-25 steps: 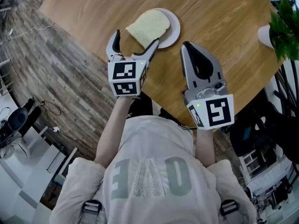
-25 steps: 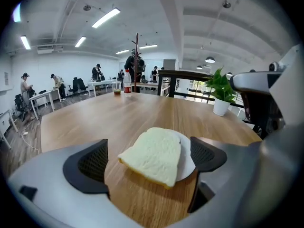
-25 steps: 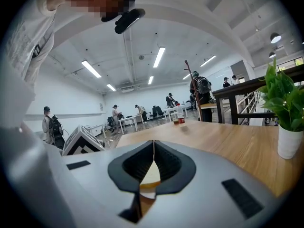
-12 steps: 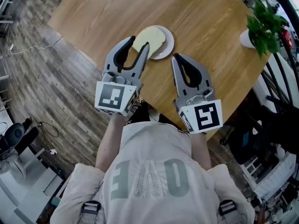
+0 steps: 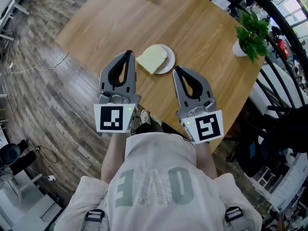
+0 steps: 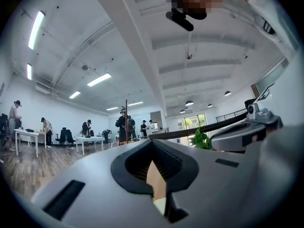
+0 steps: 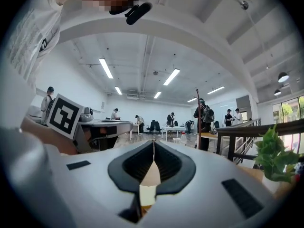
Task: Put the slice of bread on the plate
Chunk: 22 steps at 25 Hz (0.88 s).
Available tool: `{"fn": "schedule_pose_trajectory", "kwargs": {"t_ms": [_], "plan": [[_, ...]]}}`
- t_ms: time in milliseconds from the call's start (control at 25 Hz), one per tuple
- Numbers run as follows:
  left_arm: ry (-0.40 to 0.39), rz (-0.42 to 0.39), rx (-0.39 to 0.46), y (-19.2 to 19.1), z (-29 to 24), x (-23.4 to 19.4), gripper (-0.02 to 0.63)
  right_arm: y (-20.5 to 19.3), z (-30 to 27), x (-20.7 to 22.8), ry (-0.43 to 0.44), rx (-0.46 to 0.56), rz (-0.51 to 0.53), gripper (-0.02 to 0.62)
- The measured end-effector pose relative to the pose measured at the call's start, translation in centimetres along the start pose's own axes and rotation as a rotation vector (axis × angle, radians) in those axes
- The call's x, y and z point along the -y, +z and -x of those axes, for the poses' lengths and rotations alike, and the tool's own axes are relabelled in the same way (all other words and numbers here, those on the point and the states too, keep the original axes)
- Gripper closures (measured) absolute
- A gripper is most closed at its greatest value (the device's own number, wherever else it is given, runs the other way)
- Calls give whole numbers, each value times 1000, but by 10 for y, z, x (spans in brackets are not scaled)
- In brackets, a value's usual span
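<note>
In the head view a pale slice of bread lies on a small white plate near the front edge of the round wooden table. My left gripper is raised off the table, just left of the plate, shut with nothing between its jaws. My right gripper hovers just right of the plate, also shut and empty. Both gripper views look level across the room, with the left gripper and the right gripper closed tip to tip. Bread and plate do not appear in them.
A potted green plant in a white pot stands on the table's right side. Wood-plank floor lies left of the table; dark railings run along the right. The gripper views show a large office with white tables and several people far off.
The left gripper has let go of the bread, closed from wide open, and risen away from the plate. The right gripper also rose. The bread now lies on the plate.
</note>
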<state>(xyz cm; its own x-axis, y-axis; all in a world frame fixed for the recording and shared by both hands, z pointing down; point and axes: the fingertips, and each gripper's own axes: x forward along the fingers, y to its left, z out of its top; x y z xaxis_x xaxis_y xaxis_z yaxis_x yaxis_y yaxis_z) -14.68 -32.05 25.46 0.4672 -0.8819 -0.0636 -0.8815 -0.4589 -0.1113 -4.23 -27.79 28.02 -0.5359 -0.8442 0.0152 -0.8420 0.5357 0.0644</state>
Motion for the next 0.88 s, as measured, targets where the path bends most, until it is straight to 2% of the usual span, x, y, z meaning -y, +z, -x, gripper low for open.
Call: {"fn": "schedule_pose_trajectory", "kwargs": {"t_ms": [240, 400, 880], "plan": [[0, 15, 68, 23, 20, -8, 597, 17, 1, -17, -37, 21, 22, 577], [-10, 6, 101, 35, 27, -11, 597, 26, 1, -29, -45, 32, 78, 578], [-39, 17, 96, 37, 26, -5, 597, 33, 1, -37, -35, 48, 87, 578]]}}
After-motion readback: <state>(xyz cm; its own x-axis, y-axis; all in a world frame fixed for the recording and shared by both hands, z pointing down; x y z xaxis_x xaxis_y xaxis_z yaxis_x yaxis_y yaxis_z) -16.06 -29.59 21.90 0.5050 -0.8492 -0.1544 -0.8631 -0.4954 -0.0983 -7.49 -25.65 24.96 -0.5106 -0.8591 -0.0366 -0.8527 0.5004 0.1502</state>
